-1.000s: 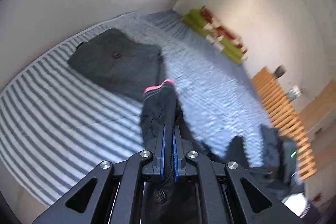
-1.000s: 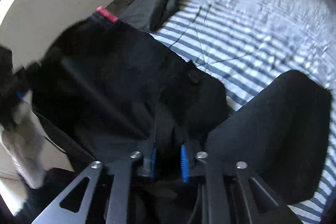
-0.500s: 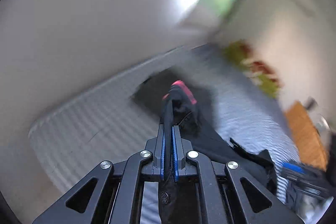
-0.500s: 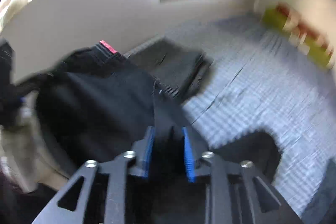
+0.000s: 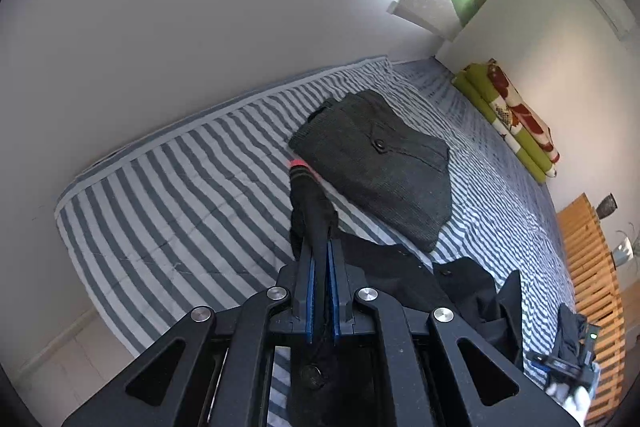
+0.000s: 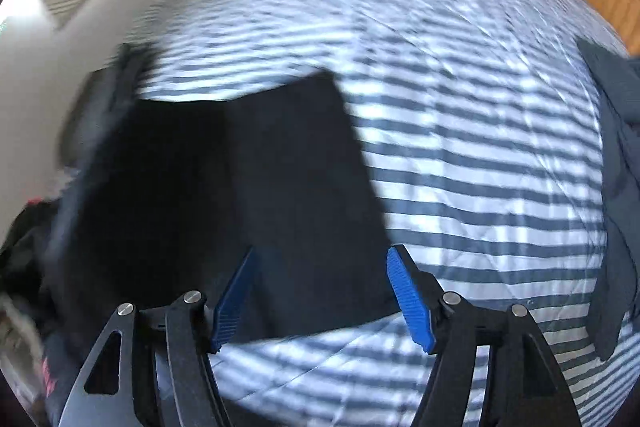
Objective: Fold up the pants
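In the left wrist view my left gripper (image 5: 320,247) is shut on the waistband of black pants (image 5: 404,267), whose red tag sticks up past the fingertips. The rest of the pants trails right over the striped bed (image 5: 168,211). In the blurred right wrist view the black pants (image 6: 224,195) lie spread on the bed (image 6: 460,155). My right gripper (image 6: 320,259) hovers over their near edge, its jaws opening wide, blue pads (image 6: 412,303) apart from the cloth and nothing pressed between them.
A folded dark grey garment (image 5: 376,163) lies on the bed beyond the left gripper. A green and red cushion (image 5: 516,119) lines the far wall. A wooden slatted frame (image 5: 592,275) stands at the right. Dark cloth (image 6: 616,187) lies at the bed's right edge.
My right gripper has let go of the pants and spread its jaws; the cloth now lies flat on the bed. My left gripper kept its hold and swung, bringing the folded grey garment back into view.
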The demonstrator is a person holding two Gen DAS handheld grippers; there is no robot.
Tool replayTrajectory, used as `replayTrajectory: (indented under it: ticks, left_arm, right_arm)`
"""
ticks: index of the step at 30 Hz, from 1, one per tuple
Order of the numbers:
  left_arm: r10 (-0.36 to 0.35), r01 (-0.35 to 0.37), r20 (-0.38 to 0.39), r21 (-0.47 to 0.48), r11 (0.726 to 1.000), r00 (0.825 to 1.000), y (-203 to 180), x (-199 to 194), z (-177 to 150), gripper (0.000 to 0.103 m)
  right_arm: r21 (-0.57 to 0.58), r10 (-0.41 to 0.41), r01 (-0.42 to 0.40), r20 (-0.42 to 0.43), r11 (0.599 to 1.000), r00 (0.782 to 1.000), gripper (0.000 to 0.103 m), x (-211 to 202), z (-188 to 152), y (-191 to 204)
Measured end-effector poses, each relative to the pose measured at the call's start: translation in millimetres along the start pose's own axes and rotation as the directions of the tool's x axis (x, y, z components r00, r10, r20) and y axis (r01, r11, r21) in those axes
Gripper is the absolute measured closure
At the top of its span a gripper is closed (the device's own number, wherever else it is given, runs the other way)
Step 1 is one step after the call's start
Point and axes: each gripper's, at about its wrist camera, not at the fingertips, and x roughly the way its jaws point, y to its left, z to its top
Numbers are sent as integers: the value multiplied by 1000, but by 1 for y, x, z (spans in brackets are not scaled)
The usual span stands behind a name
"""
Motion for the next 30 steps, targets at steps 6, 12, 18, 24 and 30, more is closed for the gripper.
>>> replayTrajectory:
  ticks: [6, 12, 18, 24, 30]
  left_arm:
    - [2, -1, -25, 41, 999, 1000, -16, 8, -3, 98]
    - [5, -4, -17, 69, 998, 1000, -32, 9, -4, 98]
    - [-16, 16, 5, 58, 998, 1000, -37, 4, -1, 98]
    - [-50, 49, 24, 67, 997, 998, -49, -5, -2, 97]
    - [-156, 159, -43, 61, 985, 987, -66, 3, -11, 97]
  right_arm:
    - [80, 43, -42, -11, 996, 999, 31, 28, 9, -3]
    - [-60, 31, -29, 22, 998, 999, 98, 20, 7, 32]
    - [-110, -36, 67, 263, 992, 964, 99, -61, 22, 28]
    - [-64, -195, 267, 524, 961, 829, 100, -170, 53, 4]
    - [119, -455, 496, 620, 860, 639, 100, -229, 78, -45]
